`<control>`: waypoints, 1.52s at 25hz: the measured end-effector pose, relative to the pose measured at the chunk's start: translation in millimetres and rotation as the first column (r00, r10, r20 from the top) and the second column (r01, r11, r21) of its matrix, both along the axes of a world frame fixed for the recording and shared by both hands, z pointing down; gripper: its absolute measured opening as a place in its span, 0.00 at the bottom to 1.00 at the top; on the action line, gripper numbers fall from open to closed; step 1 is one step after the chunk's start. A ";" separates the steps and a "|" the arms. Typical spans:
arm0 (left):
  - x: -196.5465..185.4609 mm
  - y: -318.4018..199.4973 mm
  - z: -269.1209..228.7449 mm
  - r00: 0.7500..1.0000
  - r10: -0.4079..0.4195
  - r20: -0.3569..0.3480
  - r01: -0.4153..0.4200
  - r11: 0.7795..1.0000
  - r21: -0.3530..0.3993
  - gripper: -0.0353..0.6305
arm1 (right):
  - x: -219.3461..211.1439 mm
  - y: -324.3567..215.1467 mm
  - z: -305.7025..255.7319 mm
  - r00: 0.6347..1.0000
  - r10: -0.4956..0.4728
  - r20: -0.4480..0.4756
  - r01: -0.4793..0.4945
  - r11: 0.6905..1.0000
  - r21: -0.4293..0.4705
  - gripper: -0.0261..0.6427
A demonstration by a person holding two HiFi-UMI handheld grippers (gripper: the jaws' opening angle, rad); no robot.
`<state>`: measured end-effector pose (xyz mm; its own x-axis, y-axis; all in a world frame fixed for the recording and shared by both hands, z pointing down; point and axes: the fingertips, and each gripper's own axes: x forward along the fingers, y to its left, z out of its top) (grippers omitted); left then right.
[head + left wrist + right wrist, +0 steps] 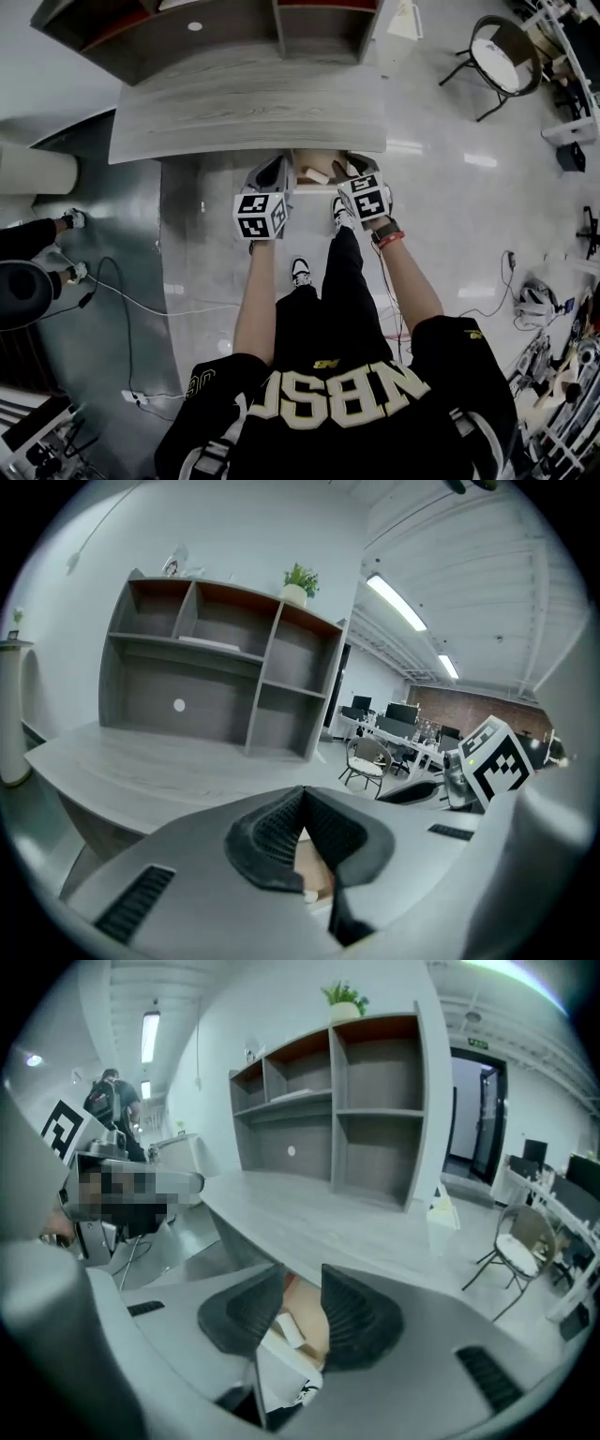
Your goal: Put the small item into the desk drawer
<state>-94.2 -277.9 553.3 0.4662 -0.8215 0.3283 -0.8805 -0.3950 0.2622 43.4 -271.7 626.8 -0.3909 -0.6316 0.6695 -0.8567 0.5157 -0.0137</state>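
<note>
The drawer (305, 161) stands open under the near edge of the surface (244, 103), at 12 o'clock from the person. The left gripper (302, 794) is held at its 9 o'clock side, and its fingers are closed tip to tip with nothing between them. The right gripper (302, 1285) is held at the 3 o'clock side with its fingers parted by a moderate gap and nothing clamped. Through that gap a small pale item (284, 1328) is seen lying inside the drawer, free of both pads, so the placing is judged done or nearly so.

The item could be dragged out or knocked aside if the right fingers were lifted carelessly, since they are close above it. The drawer front or the surface's edge could also be struck, because both grippers are crowded into the narrow opening.
</note>
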 end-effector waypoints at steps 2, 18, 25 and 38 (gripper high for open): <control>2.6 4.1 -23.0 1.000 0.004 0.006 -0.004 0.999 0.032 0.07 | 2.8 3.1 -24.8 0.999 0.028 0.027 -0.029 0.999 0.043 0.23; 7.5 14.3 -160.4 0.997 -0.032 0.067 0.011 0.958 0.288 0.07 | 32.2 21.4 -194.7 0.950 0.212 0.228 -0.282 0.898 0.338 0.15; -2.2 35.6 -186.8 0.997 -0.051 0.065 0.026 0.940 0.339 0.07 | 57.2 36.6 -234.8 0.937 0.260 0.235 -0.339 0.840 0.423 0.12; -20.4 58.1 -202.5 0.995 -0.076 0.059 0.047 0.921 0.387 0.07 | 47.4 69.0 -256.9 0.921 0.253 0.297 -0.373 0.795 0.479 0.05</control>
